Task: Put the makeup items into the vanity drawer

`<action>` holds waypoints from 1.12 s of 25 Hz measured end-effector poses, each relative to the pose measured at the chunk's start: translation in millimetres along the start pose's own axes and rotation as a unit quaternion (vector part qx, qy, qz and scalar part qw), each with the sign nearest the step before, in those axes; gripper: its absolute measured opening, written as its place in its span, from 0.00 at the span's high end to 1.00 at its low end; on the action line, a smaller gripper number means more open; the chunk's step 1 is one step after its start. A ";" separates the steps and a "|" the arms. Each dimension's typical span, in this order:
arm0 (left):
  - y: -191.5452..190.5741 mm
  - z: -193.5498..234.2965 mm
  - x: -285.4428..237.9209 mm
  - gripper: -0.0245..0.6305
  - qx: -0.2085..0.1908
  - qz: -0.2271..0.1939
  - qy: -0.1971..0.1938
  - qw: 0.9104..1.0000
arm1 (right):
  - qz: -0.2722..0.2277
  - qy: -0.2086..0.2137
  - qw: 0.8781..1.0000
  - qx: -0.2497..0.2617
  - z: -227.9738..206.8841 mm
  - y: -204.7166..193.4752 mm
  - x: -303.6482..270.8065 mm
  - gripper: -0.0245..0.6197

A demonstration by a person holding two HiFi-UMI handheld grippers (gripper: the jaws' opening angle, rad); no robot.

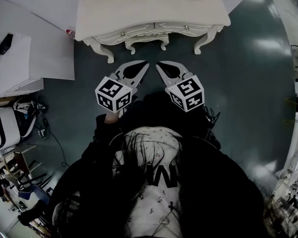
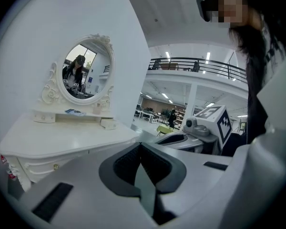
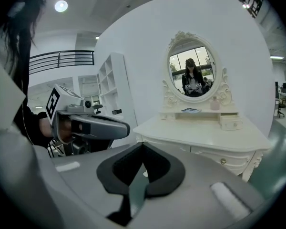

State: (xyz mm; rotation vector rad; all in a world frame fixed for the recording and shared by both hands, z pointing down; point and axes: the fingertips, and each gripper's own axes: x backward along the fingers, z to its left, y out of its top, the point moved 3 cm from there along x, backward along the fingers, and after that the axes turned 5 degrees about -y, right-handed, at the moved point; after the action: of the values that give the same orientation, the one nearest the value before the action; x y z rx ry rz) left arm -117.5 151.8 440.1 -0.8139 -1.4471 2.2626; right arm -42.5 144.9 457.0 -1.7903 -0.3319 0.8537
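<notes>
White vanity [image 1: 139, 9] up against the wall, on carved curved legs. Two front drawers [image 1: 139, 30] sit side by side under the worktop [image 3: 205, 132], both pushed fully shut, one small round knob each. On the raised shelf [image 3: 200, 114] under the oval mirror [image 3: 193, 73], a flat bluish item [image 3: 190, 110] lies down. Near it to the right, a small pinkish bottle [image 3: 214, 104] stands upright.
</notes>
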 end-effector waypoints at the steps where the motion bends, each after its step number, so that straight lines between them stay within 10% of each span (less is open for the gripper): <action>1: -1.6 -0.8 2.7 0.96 0.000 -0.001 -0.002 1.000 | 0.000 0.000 1.000 0.002 4.1 -0.9 0.7 0.95; 28: -8.6 -4.1 32.3 0.96 -0.008 -0.015 -0.023 1.000 | 0.010 -0.010 1.000 0.027 39.3 -5.9 -1.0 0.95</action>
State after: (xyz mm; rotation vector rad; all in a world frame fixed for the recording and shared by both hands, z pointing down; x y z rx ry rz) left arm -140.3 176.3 437.4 -0.7459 -1.4903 2.2638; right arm -69.2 174.4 456.0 -1.7382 -0.3009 0.8862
